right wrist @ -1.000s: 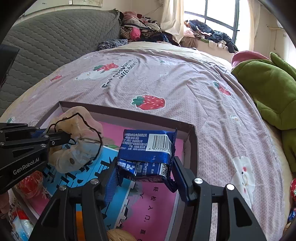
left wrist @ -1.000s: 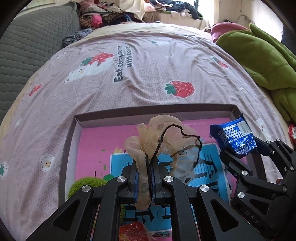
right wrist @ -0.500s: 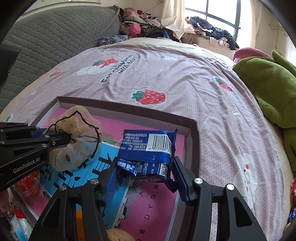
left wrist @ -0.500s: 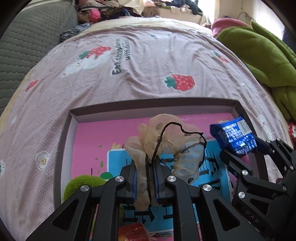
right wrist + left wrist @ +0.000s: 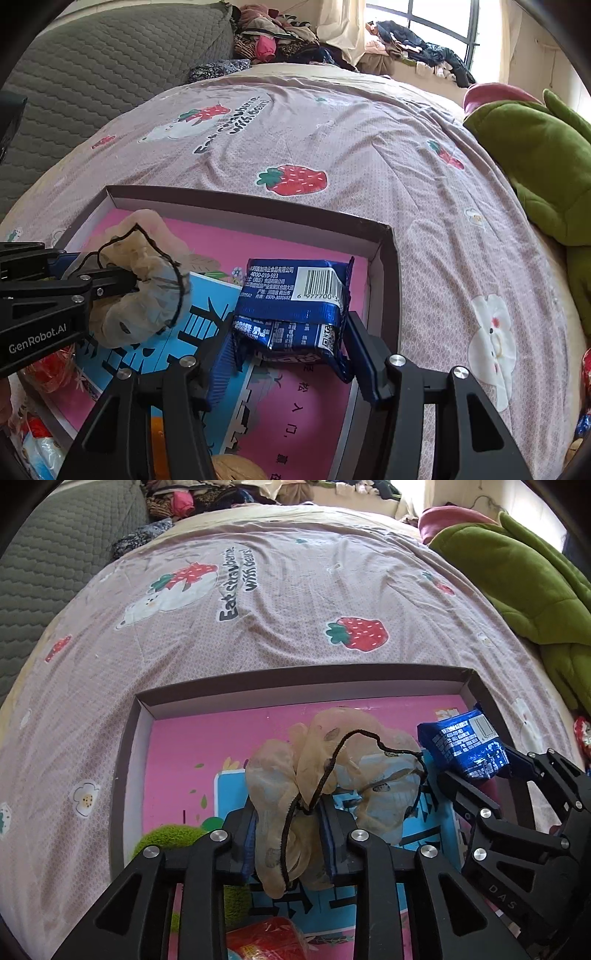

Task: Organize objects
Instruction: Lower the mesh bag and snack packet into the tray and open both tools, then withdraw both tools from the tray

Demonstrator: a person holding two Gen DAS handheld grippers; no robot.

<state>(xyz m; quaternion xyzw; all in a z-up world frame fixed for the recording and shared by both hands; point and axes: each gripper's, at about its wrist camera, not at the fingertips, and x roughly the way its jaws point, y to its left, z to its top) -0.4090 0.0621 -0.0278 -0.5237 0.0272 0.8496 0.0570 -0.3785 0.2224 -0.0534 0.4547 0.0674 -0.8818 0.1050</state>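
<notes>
A shallow brown box (image 5: 295,679) with a pink and blue printed floor lies on the strawberry bedsheet. My left gripper (image 5: 290,812) holds a crumpled beige cloth pouch (image 5: 332,746) with a black cord over the middle of the box. Its jaws are opening, and the cloth still fills the gap and touches both pads. My right gripper (image 5: 291,332) is shut on a blue snack packet (image 5: 295,291) above the box's right end, close to the rim (image 5: 384,258). From the right wrist, the left gripper (image 5: 96,269) and the pouch (image 5: 144,314) show at the left.
Inside the box lie a green fuzzy ball (image 5: 166,840), a red packet (image 5: 266,938) and a tan ball (image 5: 236,467). A green plush blanket (image 5: 535,166) covers the bed's right side. A grey quilted headboard (image 5: 92,74) and piled clothes stand behind.
The left jaws have spread apart around the pouch, which has loosened between them. Neither hand has shifted, and the blue packet stays gripped as before.
</notes>
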